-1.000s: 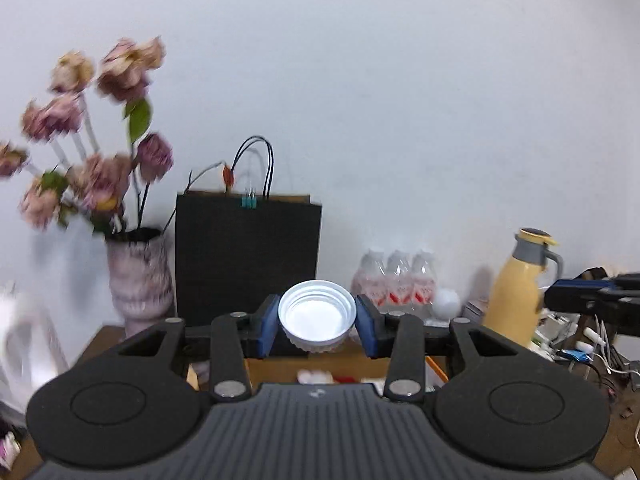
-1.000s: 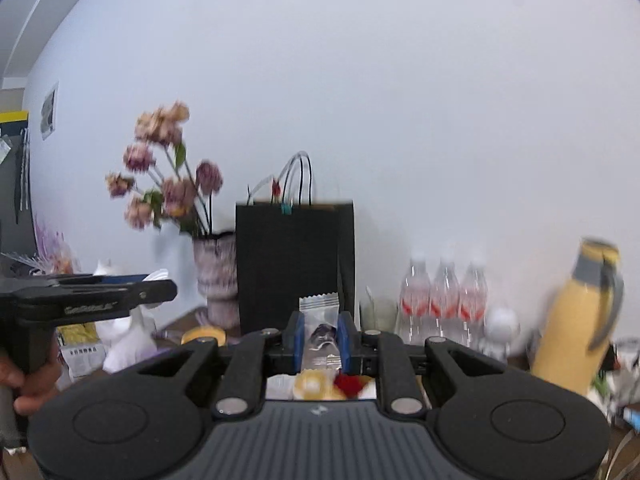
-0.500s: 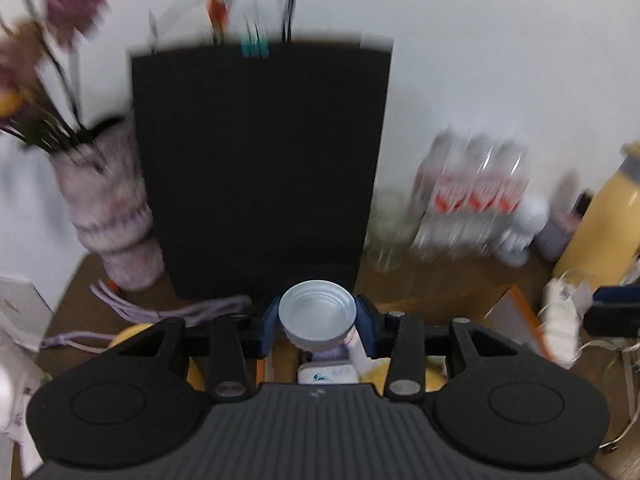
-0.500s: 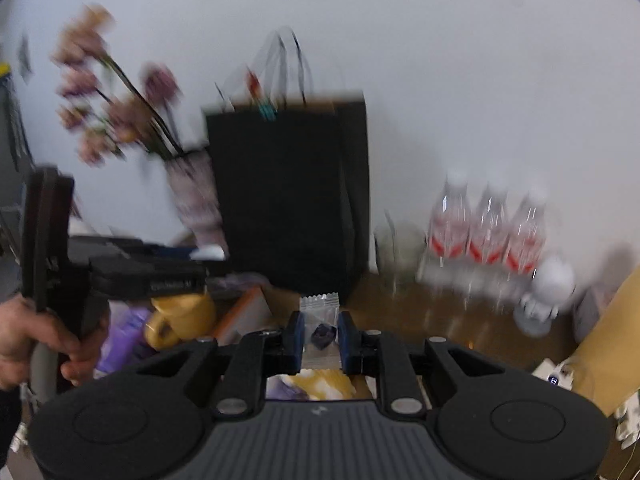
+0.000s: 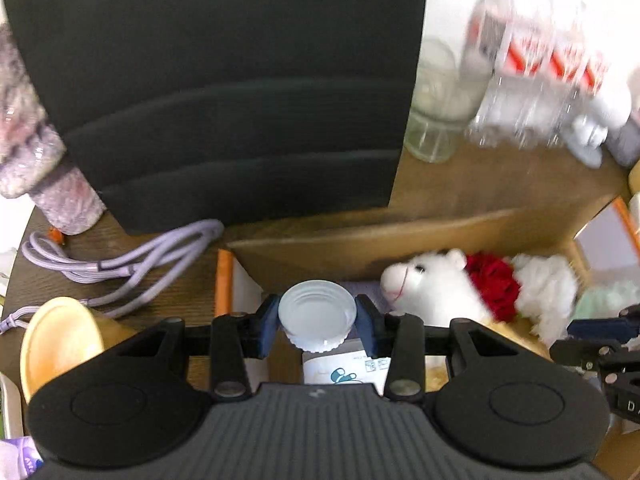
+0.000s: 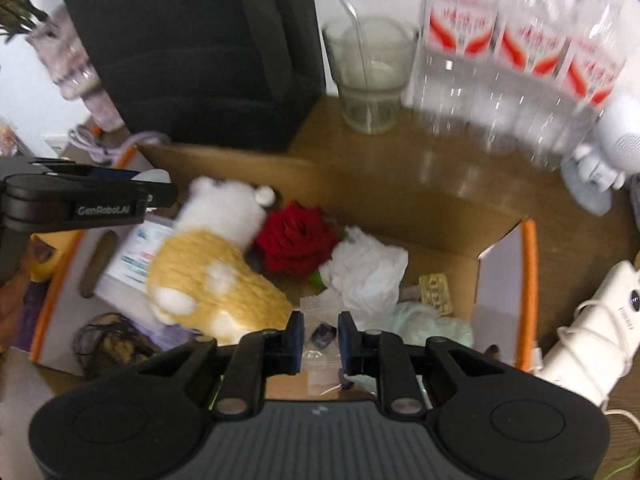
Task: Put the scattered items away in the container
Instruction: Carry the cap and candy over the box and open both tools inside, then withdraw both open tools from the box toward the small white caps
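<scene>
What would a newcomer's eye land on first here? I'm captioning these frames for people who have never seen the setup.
Probably the red rose in the middle of the open cardboard box, between the white and yellow plush toy and crumpled white tissue. Next, the white bottle cap clamped in the left gripper over the box's left end. The big black paper bag looms behind.

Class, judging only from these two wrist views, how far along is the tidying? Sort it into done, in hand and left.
Done: the cardboard box already holds a plush toy, red rose and crumpled tissue. In hand: the left gripper grips a white bottle cap and the right gripper a clear sachet, both over the box. Left: releasing both, plus the purple cable and yellow cup outside.
</scene>
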The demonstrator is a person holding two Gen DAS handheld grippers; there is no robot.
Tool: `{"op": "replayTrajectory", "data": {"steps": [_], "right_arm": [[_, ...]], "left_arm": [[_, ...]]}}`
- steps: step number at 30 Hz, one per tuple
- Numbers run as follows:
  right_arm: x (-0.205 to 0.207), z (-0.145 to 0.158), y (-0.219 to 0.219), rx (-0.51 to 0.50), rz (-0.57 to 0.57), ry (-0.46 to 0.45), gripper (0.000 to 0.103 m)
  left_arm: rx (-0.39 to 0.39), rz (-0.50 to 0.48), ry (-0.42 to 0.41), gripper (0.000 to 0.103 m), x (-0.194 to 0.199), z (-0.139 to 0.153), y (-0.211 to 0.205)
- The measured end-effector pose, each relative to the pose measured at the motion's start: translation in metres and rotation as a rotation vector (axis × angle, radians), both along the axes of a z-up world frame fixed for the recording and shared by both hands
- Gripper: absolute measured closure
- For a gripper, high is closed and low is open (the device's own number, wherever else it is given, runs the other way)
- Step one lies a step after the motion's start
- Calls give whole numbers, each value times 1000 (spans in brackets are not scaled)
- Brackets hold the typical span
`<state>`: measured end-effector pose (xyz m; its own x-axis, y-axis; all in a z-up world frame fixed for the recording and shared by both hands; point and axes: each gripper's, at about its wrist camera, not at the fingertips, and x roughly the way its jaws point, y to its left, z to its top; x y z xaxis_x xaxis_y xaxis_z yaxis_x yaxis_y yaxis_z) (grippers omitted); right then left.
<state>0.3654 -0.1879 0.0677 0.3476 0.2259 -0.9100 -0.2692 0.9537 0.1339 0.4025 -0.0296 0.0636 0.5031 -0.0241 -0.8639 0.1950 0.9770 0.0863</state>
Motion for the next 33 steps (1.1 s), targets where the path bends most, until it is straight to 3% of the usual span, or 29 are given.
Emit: {"op": "replayTrajectory", "data": {"steps": [3, 8, 9, 11, 12, 16, 18, 20, 23, 33], "right_arm": [[7, -19, 1, -5, -2, 40, 85], [7, -29, 2, -7, -12, 53, 83], [6, -28, 2, -11, -16, 59, 80], [4, -24, 1, -21, -33, 68, 64], [2, -21, -1, -25, -39, 67, 62], [-12, 8, -7, -17, -47, 48, 45], [-18, 27, -13, -5, -55, 30, 36], [-27, 48, -14, -10, -65, 2, 30], [-41, 77, -14, -17, -74, -57, 22], [-82, 125, -11, -13, -78, -145, 19]], "left_arm": [[66, -25, -13, 61, 3, -12, -8], [47, -17, 7, 56, 6, -10, -9], [39, -10, 12, 48, 4, -7, -8], [2, 2, 26, 41, 2, 1, -1], [-17, 5, 32, 41, 1, 6, 0], [-36, 24, 35, 31, -13, 34, 7], [-41, 42, 36, 17, -22, 46, 8], [-23, 53, 24, 10, -34, 60, 7], [-38, 59, 15, 8, -51, 79, 10], [-31, 75, -57, 1, -106, 121, 12]]}}
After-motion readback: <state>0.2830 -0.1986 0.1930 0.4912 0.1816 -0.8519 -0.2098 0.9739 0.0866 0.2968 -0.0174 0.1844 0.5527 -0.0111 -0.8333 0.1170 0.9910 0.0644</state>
